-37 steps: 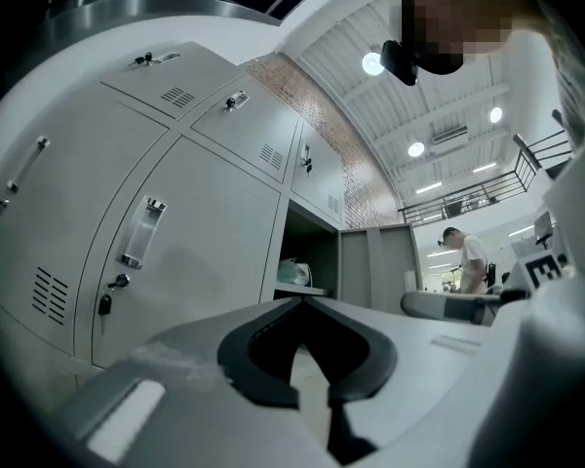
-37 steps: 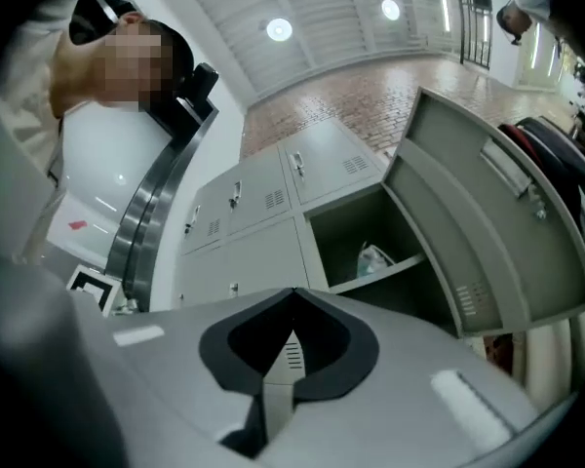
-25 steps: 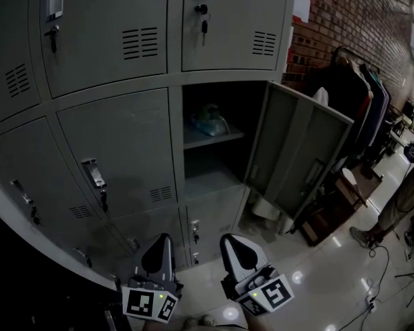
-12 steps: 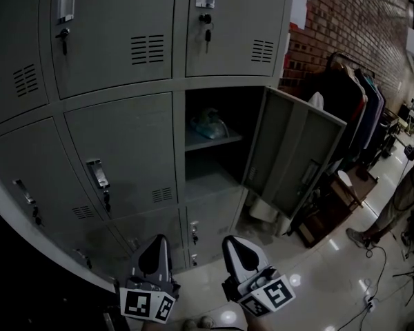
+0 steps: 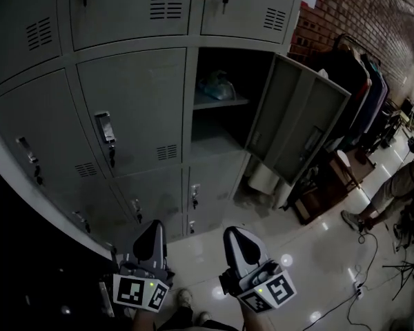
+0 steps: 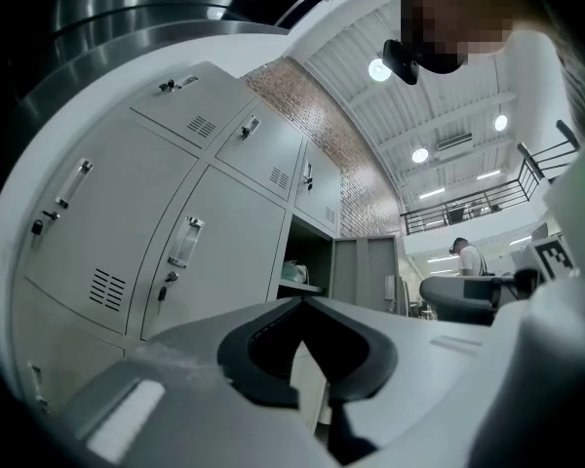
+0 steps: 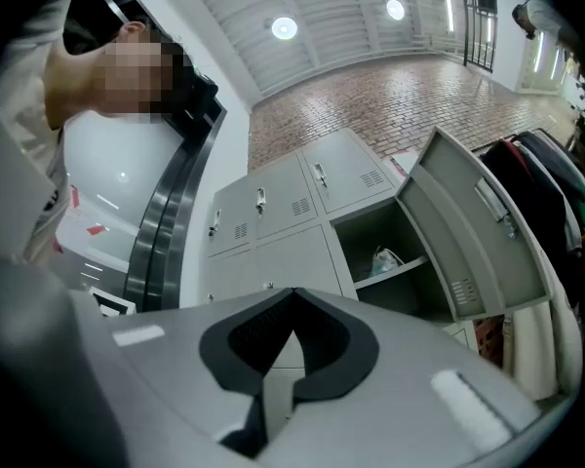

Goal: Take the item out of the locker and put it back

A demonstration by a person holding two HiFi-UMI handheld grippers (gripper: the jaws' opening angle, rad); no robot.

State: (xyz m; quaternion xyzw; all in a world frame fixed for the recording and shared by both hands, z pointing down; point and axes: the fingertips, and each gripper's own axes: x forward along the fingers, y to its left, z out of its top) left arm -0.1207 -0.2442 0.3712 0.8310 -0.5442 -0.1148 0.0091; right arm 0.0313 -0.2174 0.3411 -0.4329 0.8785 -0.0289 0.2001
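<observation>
- Locker bank [image 5: 131, 102]: fills upper left and centre of the head view. Shows every door closed but one, so only one bay is on offer for the task.
- Open door [image 5: 297, 126]: hangs swung out toward centre right of the frame, wide enough to leave a straight path into the bay. Probably left so for both the take-out and the return.
- Open compartment [image 5: 221, 133]: sits at upper centre, split by a shelf [image 5: 221, 103]. Lower half looks bare, as far as the dim light allows.
- Left gripper [image 5: 154, 225] and right gripper [image 5: 236, 233]: held side by side at bottom centre, well apart from the bay, both aimed toward the lockers.
  - Fingers together on each, tips meeting, nothing between them in either gripper view.
  - Judged as approach stage: reach not yet begun, jaws to be parted before any grasp.
- Item [image 5: 217, 87]: lies on the shelf inside the open compartment, upper centre of the head view, toward the back.
  - Same item [image 6: 294, 273] near centre of the left gripper view.
  - Same item [image 7: 385, 259] right of centre in the right gripper view.
  - Looks like a crumpled, pale bluish, see-through plastic bag bunched into a soft lump; contents not readable.
  - Probably light and floppy, so a pinch on a fold seems the safer hold.
</observation>
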